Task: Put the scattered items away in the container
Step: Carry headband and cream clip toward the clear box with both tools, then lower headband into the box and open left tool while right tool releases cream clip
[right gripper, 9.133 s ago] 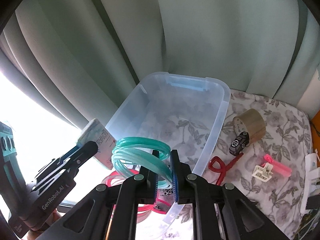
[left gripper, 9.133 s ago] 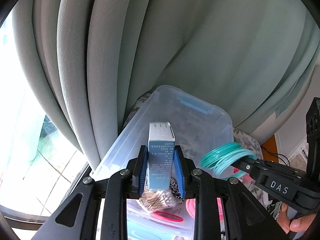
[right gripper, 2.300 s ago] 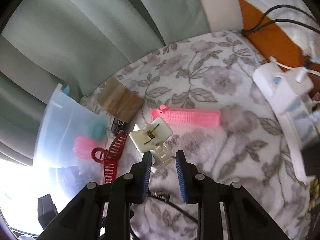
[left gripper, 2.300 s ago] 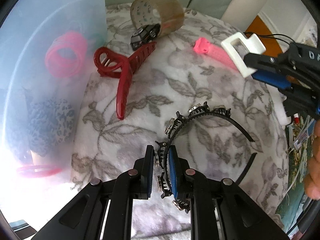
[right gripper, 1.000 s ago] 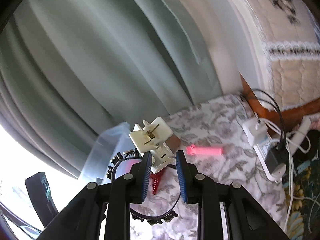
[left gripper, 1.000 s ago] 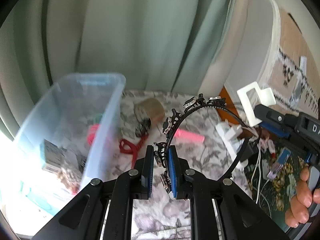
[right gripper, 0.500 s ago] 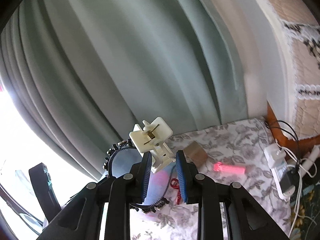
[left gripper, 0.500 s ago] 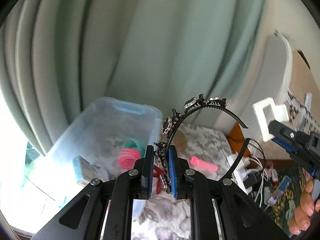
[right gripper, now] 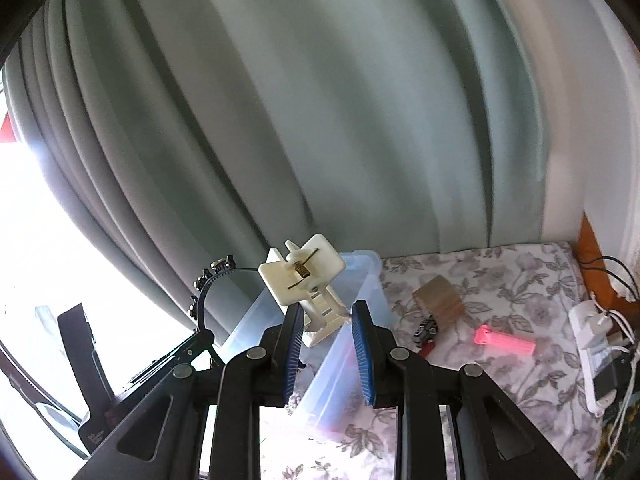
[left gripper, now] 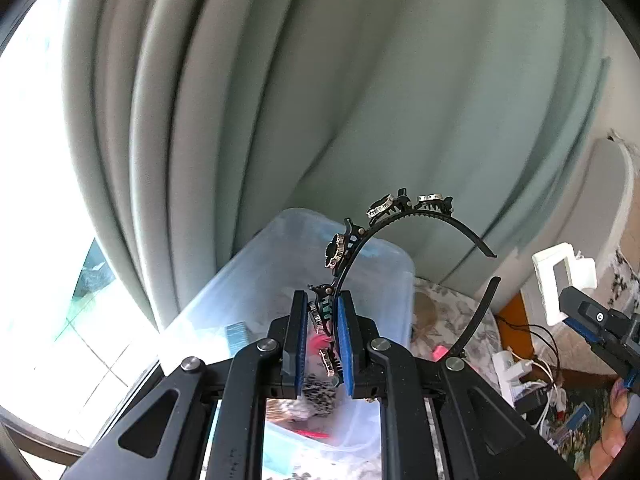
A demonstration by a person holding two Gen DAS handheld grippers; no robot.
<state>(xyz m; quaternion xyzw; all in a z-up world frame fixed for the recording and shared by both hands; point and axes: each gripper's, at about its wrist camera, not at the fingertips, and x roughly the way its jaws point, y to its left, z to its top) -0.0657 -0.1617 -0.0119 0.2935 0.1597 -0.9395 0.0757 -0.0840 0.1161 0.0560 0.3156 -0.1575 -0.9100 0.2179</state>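
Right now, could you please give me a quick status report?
Left gripper shut on black headband, above the bin. Right gripper holds white clip. Nothing blocking.

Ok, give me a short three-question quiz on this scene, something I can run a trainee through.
1. True or false: the left gripper holds the black headband over the clear bin.
2. What does the right gripper carry: A) a red claw clip, B) a white clip, C) a roll of tape?
3. Name one pink thing lying on the floral cloth outside the bin.

Key
1. True: the band is pinched between the blue pads, and the bin's inside shows beyond them.
2. B.
3. The pink hair roller, lying right of the brown tape roll.
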